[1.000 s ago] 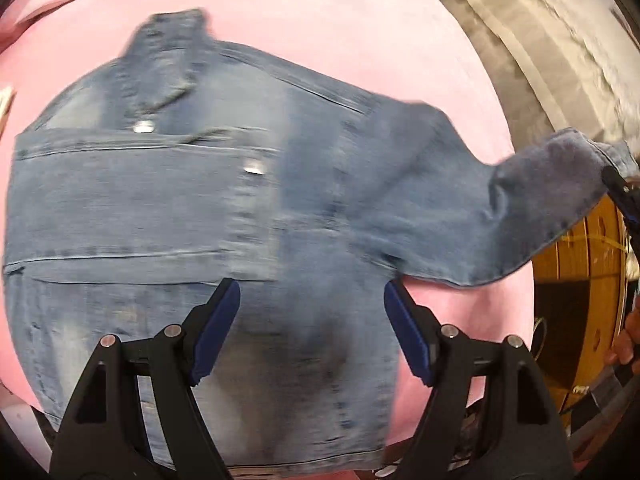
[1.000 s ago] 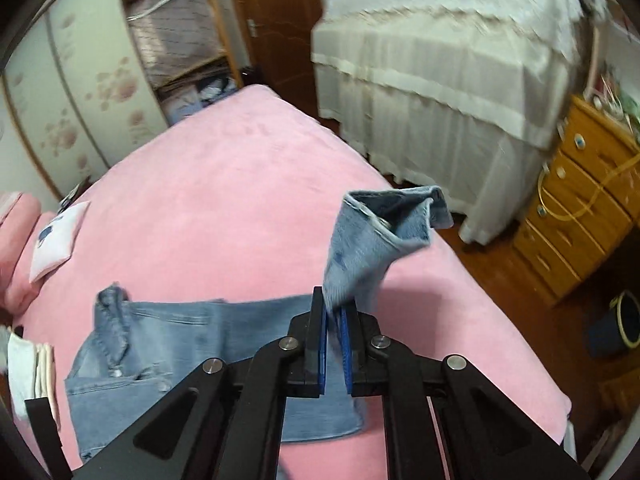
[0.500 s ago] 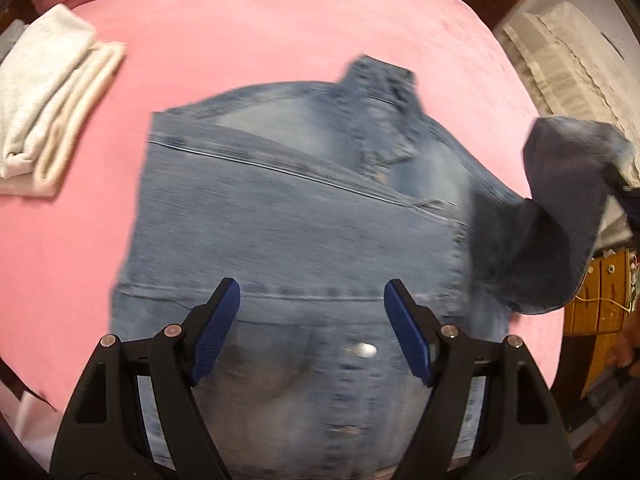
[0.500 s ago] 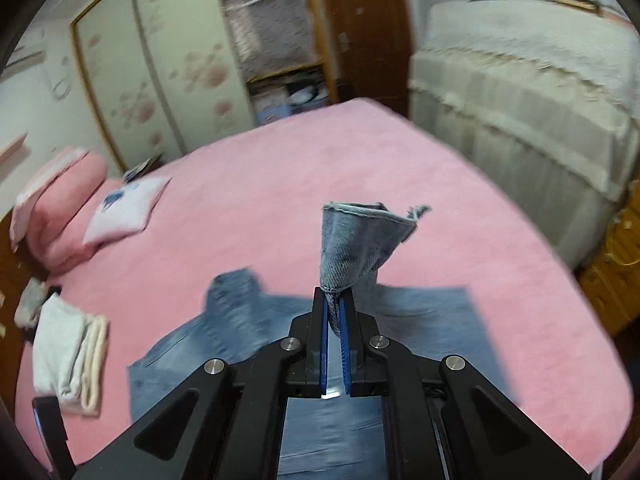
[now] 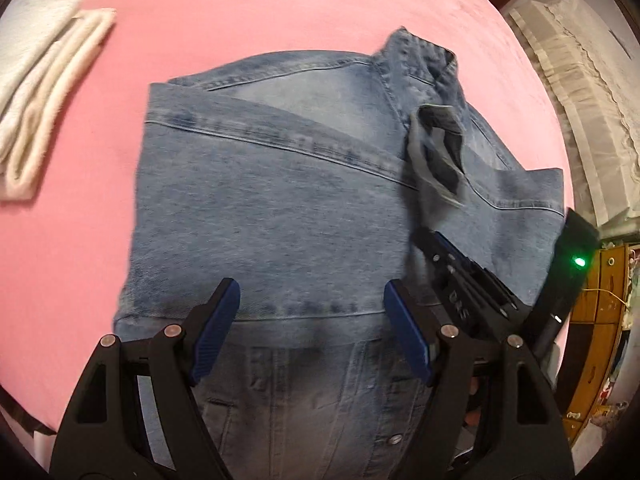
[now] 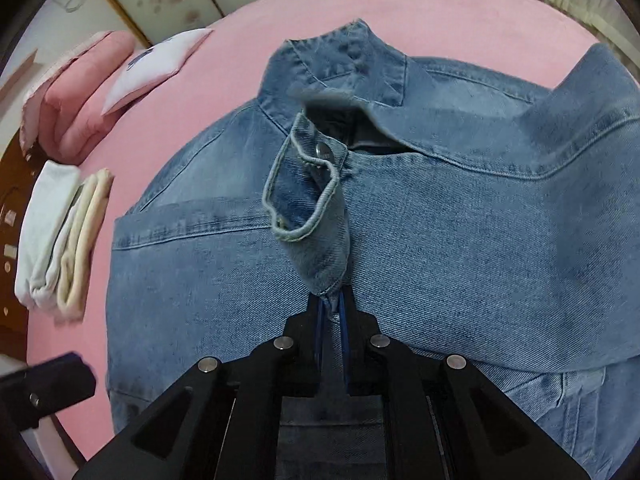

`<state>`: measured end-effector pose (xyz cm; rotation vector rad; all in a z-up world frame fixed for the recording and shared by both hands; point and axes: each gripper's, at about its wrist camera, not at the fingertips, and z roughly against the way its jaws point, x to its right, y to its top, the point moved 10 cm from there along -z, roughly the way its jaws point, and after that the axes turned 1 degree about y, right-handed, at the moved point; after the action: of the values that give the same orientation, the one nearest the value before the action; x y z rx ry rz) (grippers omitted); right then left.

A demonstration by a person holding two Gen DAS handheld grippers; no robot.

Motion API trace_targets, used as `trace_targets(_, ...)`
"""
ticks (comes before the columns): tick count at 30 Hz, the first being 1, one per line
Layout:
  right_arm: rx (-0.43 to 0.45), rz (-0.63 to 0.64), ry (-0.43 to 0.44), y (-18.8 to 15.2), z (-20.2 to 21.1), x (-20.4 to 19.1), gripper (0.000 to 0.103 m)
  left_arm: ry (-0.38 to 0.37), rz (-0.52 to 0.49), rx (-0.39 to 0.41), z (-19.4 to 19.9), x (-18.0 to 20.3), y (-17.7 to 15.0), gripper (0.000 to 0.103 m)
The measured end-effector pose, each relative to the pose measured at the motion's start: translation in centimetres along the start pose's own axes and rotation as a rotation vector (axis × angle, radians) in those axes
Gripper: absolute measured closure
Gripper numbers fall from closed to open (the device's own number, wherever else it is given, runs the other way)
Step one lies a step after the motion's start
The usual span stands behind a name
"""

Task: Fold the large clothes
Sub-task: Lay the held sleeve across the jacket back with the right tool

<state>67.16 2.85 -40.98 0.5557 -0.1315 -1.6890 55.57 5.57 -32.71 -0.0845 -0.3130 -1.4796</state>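
A blue denim jacket (image 5: 280,200) lies spread on the pink bed (image 5: 280,8), collar at the far end. One sleeve is folded across its body (image 6: 460,240). The sleeve's cuff (image 6: 308,200), with its metal button, stands up just ahead of my right gripper (image 6: 331,304). That gripper's jaws are opening, with the cuff's hem still between the blue pads and a gap showing. In the left wrist view the right gripper (image 5: 432,244) comes in from the right, with the cuff (image 5: 436,152) in front of it. My left gripper (image 5: 312,292) hovers open over the jacket's lower part, with nothing between its fingers.
Folded white and cream towels (image 5: 36,80) (image 6: 60,232) lie on the bed to the left. A pink pillow (image 6: 80,92) and a white cushion (image 6: 156,68) sit at the far left. A second bed (image 5: 580,100) and a wooden dresser (image 5: 600,320) stand to the right.
My right gripper swung the raised sleeve inward and down onto the jacket, and its pads have parted slightly. My left gripper slid across the jacket, staying open.
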Motion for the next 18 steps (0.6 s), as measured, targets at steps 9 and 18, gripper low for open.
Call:
trace_targets(9, 0.035, -0.008, 0.027, 2.2, 7.0, 6.9, 0.053, -0.154, -0.02, 0.003, -4.2, 6.9, 2.0, 0.031)
trace_targets(18, -0.036, -0.057, -0.094, -2.7, 13.1, 19.0, 0.046, -0.028, 0.087, 0.041, -9.4, 9.1, 3.7, 0.04)
